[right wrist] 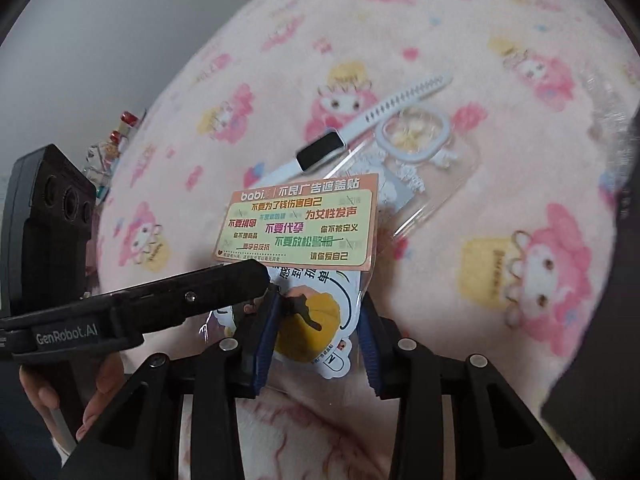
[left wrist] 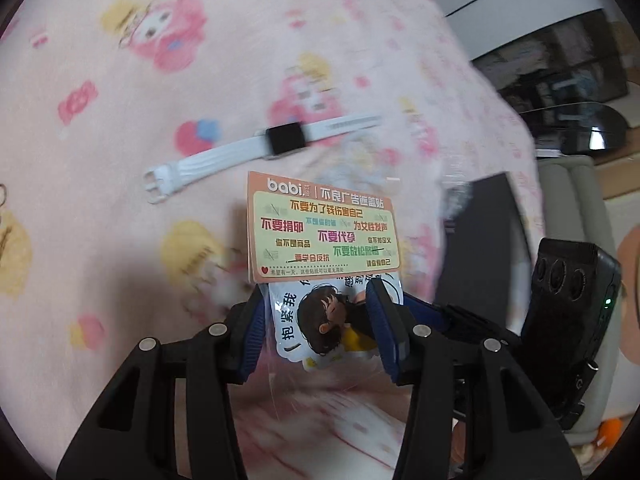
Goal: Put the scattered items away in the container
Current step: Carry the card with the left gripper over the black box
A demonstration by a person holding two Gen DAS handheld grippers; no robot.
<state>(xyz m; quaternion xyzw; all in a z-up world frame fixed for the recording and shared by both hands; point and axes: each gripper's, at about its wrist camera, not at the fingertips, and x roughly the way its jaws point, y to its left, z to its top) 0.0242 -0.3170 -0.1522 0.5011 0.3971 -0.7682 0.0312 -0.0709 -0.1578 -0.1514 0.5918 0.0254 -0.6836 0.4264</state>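
Note:
A sticker pack (left wrist: 324, 232) in a clear sleeve, with an orange header card and cartoon stickers, is held above the pink blanket. My left gripper (left wrist: 318, 316) is shut on its lower part. My right gripper (right wrist: 316, 320) is also closed on the same sticker pack (right wrist: 304, 228), with the left gripper's finger (right wrist: 208, 294) crossing in from the left. A white-strapped smartwatch (left wrist: 264, 146) lies on the blanket beyond; it also shows in the right wrist view (right wrist: 320, 152). A clear phone case (right wrist: 416, 160) lies beside the watch.
A dark flat box (left wrist: 480, 240) sits at the blanket's right edge; its dark edge (right wrist: 600, 320) shows in the right wrist view. The pink cartoon blanket (left wrist: 120, 120) covers the bed. Furniture and a dark shelf (left wrist: 560, 68) stand past the bed's right side.

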